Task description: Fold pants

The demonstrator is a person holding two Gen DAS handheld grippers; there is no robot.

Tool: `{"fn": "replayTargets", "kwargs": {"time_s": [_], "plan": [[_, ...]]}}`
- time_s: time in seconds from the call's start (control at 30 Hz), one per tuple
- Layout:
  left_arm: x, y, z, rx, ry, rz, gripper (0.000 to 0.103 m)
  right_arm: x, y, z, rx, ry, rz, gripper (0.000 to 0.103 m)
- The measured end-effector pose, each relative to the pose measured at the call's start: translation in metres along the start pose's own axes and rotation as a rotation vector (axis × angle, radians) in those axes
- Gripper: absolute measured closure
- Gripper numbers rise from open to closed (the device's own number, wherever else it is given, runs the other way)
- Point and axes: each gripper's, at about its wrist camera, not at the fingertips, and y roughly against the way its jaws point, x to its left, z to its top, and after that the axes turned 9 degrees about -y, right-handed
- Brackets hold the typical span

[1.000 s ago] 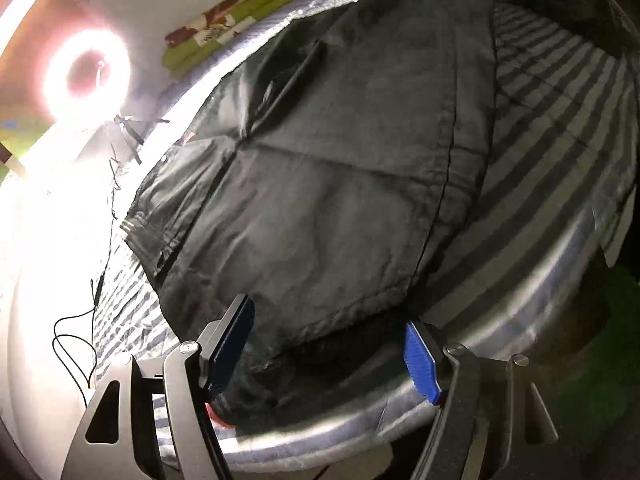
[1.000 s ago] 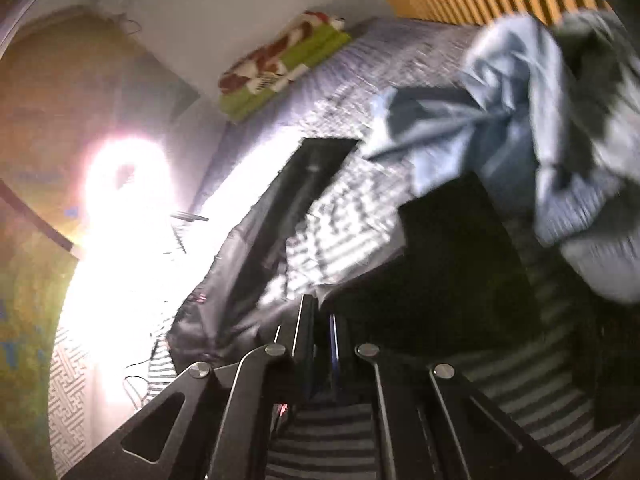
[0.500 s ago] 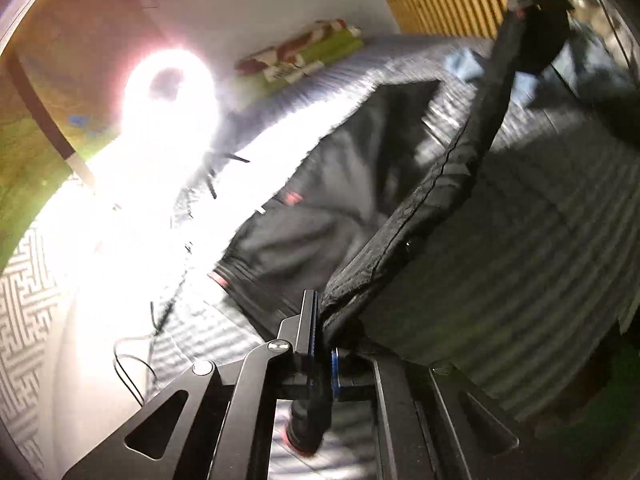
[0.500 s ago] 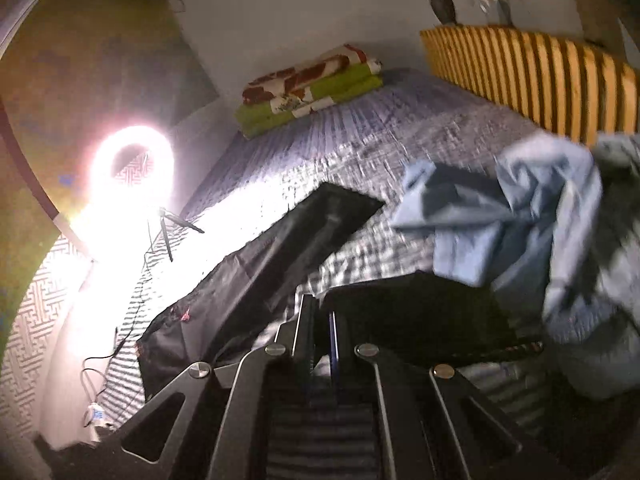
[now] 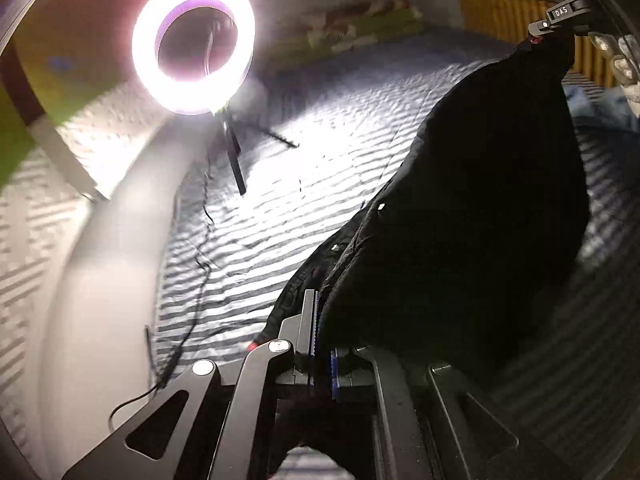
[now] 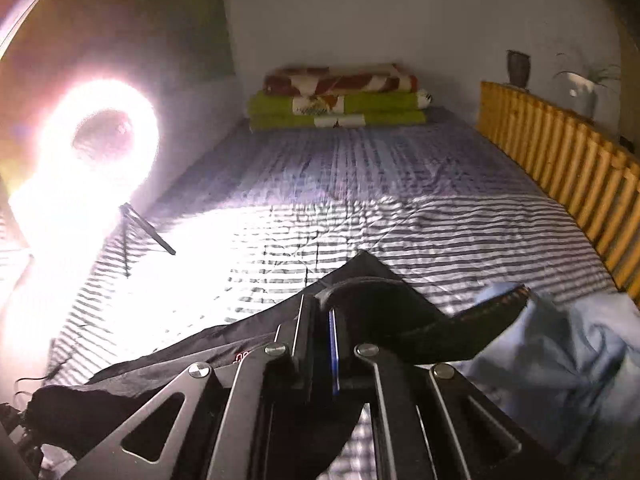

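Note:
Black pants (image 5: pixel 488 208) hang in the air above a striped bed (image 5: pixel 312 184), stretched between both grippers. In the left wrist view my left gripper (image 5: pixel 322 344) is shut on the pants' lower edge. The cloth rises to the upper right, where the right gripper (image 5: pixel 568 16) pinches its other end. In the right wrist view my right gripper (image 6: pixel 320 320) is shut on a fold of the black pants (image 6: pixel 384 312), which drape down to the lower left over the striped bed (image 6: pixel 400 216).
A bright ring light (image 5: pixel 194 42) on a tripod stands at the bed's left edge, with cables trailing down. Folded green and red blankets (image 6: pixel 340 100) lie at the far end. A wooden slatted rail (image 6: pixel 560 160) runs along the right. Light blue clothes (image 6: pixel 560 356) are heaped at right.
The left gripper went from open in front of the flat pants to shut on their edge. Both grippers then rose, lifting the pants off the bed.

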Motion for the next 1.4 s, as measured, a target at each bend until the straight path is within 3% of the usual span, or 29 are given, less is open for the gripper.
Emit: {"fn": "replayTargets", "kwargs": {"time_s": [0.23, 0.43, 0.53, 0.67, 0.73, 0.77, 0.8, 0.87, 1.0, 1.2, 1.27, 1.4], "plan": [[0.007, -0.113, 0.011, 0.103, 0.027, -0.054, 0.099, 0.034, -0.128, 0.001, 0.126, 0.091, -0.115, 0.098], [-0.013, -0.148, 0.004, 0.143, 0.012, -0.037, 0.099, 0.04, -0.192, -0.006, 0.216, 0.145, -0.144, 0.097], [-0.016, -0.158, -0.001, 0.157, 0.026, -0.046, 0.099, 0.028, -0.212, 0.004, 0.335, 0.098, -0.042, 0.09], [-0.016, -0.154, -0.006, 0.168, 0.042, -0.047, 0.099, -0.003, -0.204, 0.025, 0.438, 0.004, 0.129, 0.08], [-0.016, -0.158, -0.006, 0.176, 0.047, -0.049, 0.099, -0.018, -0.188, 0.035, 0.423, 0.014, 0.149, 0.069], [-0.016, -0.156, -0.005, 0.176, 0.049, -0.049, 0.099, -0.028, -0.181, 0.04, 0.411, 0.016, 0.134, 0.057], [-0.016, -0.157, -0.005, 0.178, 0.049, -0.047, 0.099, -0.04, -0.177, 0.046, 0.408, -0.006, 0.122, 0.054], [-0.016, -0.158, -0.005, 0.183, 0.054, -0.041, 0.099, -0.069, -0.166, 0.06, 0.365, -0.082, 0.075, 0.054], [-0.018, -0.157, -0.002, 0.2, 0.053, -0.041, 0.098, -0.101, -0.14, 0.049, 0.291, -0.067, -0.001, 0.054], [-0.021, -0.155, 0.0, 0.214, 0.042, -0.019, 0.098, -0.128, -0.154, 0.004, 0.299, -0.136, 0.049, 0.053], [-0.028, -0.155, 0.0, 0.215, 0.008, 0.006, 0.098, -0.13, -0.173, 0.001, 0.304, -0.166, 0.068, 0.053], [-0.031, -0.157, -0.001, 0.212, -0.005, 0.015, 0.1, -0.115, -0.196, 0.007, 0.219, -0.154, 0.082, 0.05]]}}
